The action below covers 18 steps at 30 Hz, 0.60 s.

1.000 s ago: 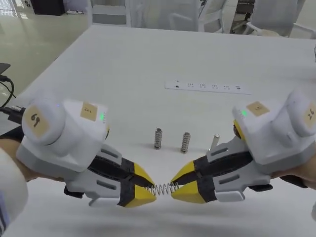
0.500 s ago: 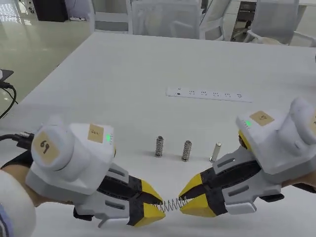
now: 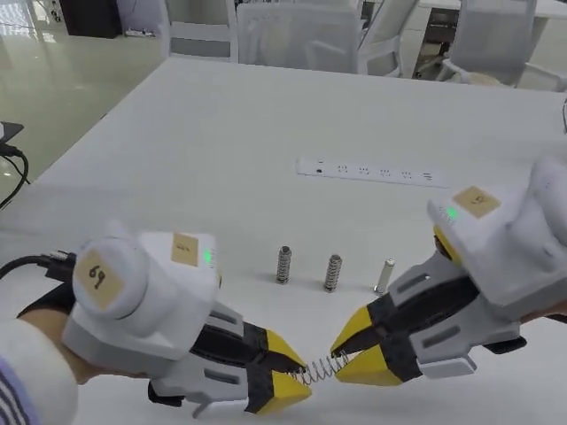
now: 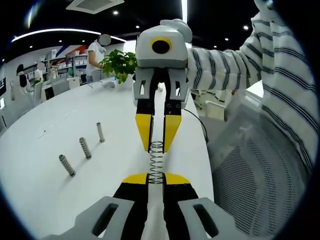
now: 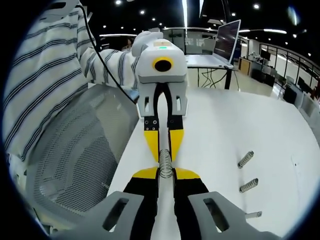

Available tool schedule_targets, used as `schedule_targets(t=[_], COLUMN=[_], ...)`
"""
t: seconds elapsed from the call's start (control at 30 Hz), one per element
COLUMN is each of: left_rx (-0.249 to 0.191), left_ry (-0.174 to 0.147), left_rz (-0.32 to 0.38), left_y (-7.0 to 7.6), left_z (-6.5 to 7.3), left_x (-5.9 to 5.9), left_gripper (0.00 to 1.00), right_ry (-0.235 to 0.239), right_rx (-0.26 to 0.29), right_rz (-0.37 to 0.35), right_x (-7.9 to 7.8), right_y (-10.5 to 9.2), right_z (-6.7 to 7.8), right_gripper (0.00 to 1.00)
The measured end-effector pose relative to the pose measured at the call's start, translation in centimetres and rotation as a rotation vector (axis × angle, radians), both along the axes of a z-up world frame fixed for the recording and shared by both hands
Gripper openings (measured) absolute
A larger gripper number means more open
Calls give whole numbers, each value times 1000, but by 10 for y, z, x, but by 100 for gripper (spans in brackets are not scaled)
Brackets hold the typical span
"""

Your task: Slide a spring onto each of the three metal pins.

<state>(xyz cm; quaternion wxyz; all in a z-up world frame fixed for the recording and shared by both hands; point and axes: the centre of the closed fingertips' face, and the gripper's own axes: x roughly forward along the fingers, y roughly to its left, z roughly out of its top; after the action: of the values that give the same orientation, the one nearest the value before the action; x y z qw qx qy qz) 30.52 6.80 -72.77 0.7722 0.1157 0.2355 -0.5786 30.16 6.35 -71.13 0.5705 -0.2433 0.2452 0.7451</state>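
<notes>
One loose spring (image 3: 322, 367) is stretched between my two grippers just above the white table, near its front edge. My left gripper (image 3: 297, 382) is shut on the spring's left end and my right gripper (image 3: 350, 361) on its right end. In the left gripper view my jaws (image 4: 156, 177) pinch the spring (image 4: 156, 159) and the right gripper (image 4: 157, 146) faces them. The right gripper view mirrors this: my gripper (image 5: 166, 173), the spring (image 5: 165, 163). Beyond stand two pins wearing springs (image 3: 283, 264) (image 3: 333, 273) and a bare metal pin (image 3: 384, 275), in a row.
A white power strip (image 3: 368, 171) lies further back on the table (image 3: 221, 142). Chairs (image 3: 301, 35) stand along the far edge. A black cable (image 3: 11, 168) hangs at the left. A mesh chair back (image 5: 75, 160) sits close behind the front edge.
Both grippers sit a little lower and nearer the front edge in the head view, which has itself shifted. The spring stays held between them, now slanting up to the right.
</notes>
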Motion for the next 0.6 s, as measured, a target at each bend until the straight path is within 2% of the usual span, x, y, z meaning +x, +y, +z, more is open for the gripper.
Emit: schedule_targets(t=[0.6], left_rx=[-32], left_ry=[-12], left_rz=[1], left_y=[-18], left_z=[2], left_x=[0], left_gripper=[2], right_ry=[-87], right_rx=[-98], right_rz=[90], right_x=[-4], right_y=[-9], right_z=[10], right_gripper=[7])
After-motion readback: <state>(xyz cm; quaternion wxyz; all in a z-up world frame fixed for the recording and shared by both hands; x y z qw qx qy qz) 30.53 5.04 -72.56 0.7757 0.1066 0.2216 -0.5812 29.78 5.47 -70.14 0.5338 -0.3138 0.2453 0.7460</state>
